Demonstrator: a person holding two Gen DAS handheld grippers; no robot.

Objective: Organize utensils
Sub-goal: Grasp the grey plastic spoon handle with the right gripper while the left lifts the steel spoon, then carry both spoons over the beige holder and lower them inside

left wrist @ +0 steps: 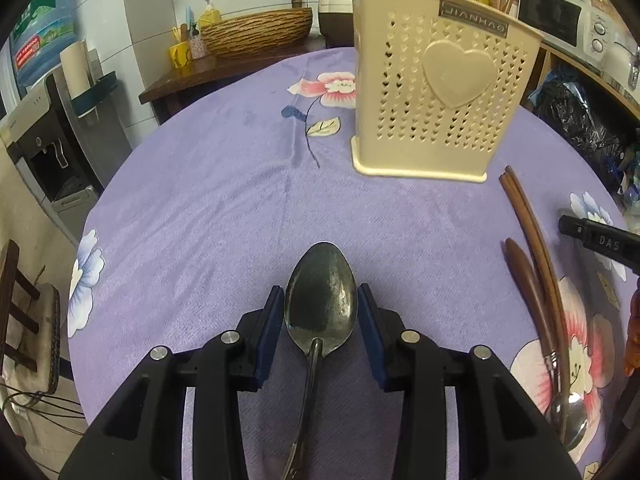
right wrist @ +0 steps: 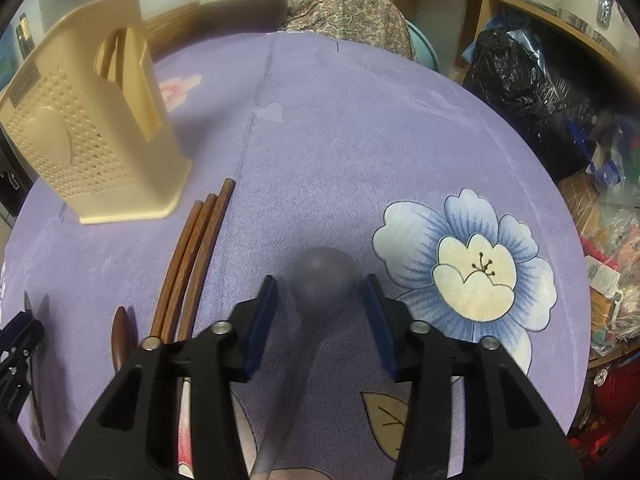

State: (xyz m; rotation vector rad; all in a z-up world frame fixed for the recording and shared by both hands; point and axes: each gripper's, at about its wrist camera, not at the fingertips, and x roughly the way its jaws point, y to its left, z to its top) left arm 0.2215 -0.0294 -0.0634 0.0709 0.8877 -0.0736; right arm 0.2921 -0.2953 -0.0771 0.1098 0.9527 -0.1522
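A tarnished metal spoon [left wrist: 320, 292] lies bowl-forward between the blue pads of my left gripper [left wrist: 320, 300]. The pads meet both edges of its bowl, and its handle runs back under the jaws. In the right wrist view a blurred grey spoon [right wrist: 324, 280] sits the same way inside my right gripper [right wrist: 320, 296], pads at the bowl's sides. The cream perforated utensil holder [left wrist: 436, 92] [right wrist: 92, 136] stands upright further back, with chopsticks inside. Brown chopsticks [left wrist: 532, 248] [right wrist: 192, 256] and a wooden-handled spoon [left wrist: 528, 292] lie on the cloth between the two grippers.
The round table wears a purple floral cloth [left wrist: 220, 200] [right wrist: 360, 140]. Beyond its far edge stand a woven basket [left wrist: 256, 32] and a shelf with a microwave [left wrist: 552, 16]. A black bag [right wrist: 520, 92] and clutter crowd the right side; a stool [left wrist: 24, 320] stands left.
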